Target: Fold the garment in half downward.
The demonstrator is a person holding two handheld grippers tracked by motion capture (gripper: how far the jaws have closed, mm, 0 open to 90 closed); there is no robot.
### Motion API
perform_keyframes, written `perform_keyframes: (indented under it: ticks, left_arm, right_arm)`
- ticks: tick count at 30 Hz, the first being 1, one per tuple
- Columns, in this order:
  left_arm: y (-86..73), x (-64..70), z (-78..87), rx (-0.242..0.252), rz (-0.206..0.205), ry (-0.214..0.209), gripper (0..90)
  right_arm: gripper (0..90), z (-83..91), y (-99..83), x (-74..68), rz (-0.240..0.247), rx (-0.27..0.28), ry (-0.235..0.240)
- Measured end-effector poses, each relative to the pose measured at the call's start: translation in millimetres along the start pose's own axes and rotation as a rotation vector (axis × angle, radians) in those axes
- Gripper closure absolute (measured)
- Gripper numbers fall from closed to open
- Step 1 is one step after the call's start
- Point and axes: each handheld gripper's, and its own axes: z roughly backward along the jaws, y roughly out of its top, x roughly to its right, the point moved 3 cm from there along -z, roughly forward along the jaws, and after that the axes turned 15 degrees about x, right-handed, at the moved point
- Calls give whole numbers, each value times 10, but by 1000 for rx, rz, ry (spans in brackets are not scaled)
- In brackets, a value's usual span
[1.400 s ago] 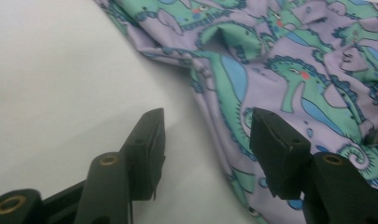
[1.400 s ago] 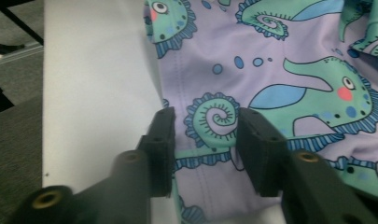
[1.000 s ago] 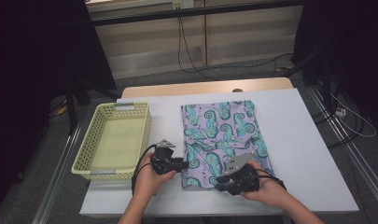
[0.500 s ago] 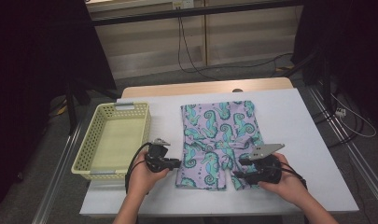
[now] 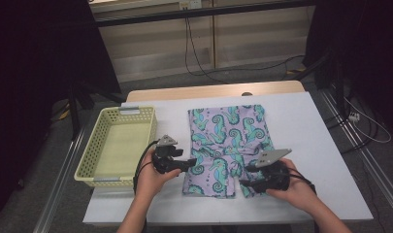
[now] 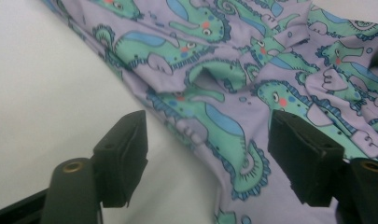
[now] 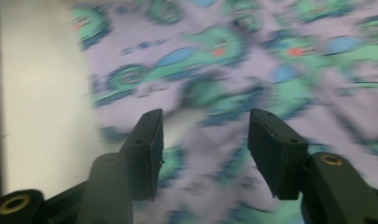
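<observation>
The shorts [image 5: 228, 145] lie flat on the tabletop [image 5: 310, 131], between the two grippers. The left gripper [image 5: 190, 163] stands spread at their edge, the right gripper [image 5: 246, 177] spread over a leg hem. Thin, limp and light, the cloth will likely sag and bunch; pinch a hem or the waistband, not the middle.

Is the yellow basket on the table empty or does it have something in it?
Empty. In the high view the yellow basket shows only its bare floor, while the seahorse-print garment lies on the table beside it.
</observation>
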Motion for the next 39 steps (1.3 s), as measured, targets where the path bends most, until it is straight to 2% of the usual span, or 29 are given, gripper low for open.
perform_keyframes:
  ticks: [3, 7, 11, 14, 18, 20, 22, 23, 26, 29, 31, 36, 39]
  left_arm:
    - [54, -26, -45, 17, -3, -1, 266]
    - [106, -71, -110, 32, -11, 2, 238]
    - [145, -86, -178, 47, -28, 1, 227]
    - [156, -101, -231, 58, -25, -3, 228]
    - [180, -138, -290, 72, -24, 1, 270]
    - [196, -148, -308, 70, -33, 6, 283]
    - [209, -130, -318, 76, -21, -3, 285]
    - [212, -121, -312, 76, -26, -6, 285]
    - [213, -92, -288, 73, -31, -10, 279]
    - [202, -75, -290, 65, -39, -16, 273]
    - [191, -72, -293, 57, -41, -14, 268]
    - [184, -52, -299, 49, -41, -24, 267]
    - [181, -45, -311, 49, -44, -30, 264]
  right_arm:
    - [415, 96, 28, 226, 3, 29, -95]
    - [410, 147, 30, 507, -30, 45, -186]
    - [415, 132, 19, 720, -49, 60, -260]
    - [422, 111, 13, 845, -66, 64, -309]
    - [489, 80, 1, 959, -118, 108, -340]
    - [527, 56, -8, 986, -119, 97, -354]
    - [540, 61, -45, 984, -110, 37, -356]
    - [540, 91, -54, 985, -120, 29, -357]
    - [548, 250, -81, 982, -181, 60, -371]
    - [559, 399, -146, 953, -177, 46, -409]
    - [565, 479, -187, 913, -196, 54, -406]
    - [565, 586, -321, 767, -157, -14, -376]
    - [563, 701, -320, 733, -162, 24, -381]
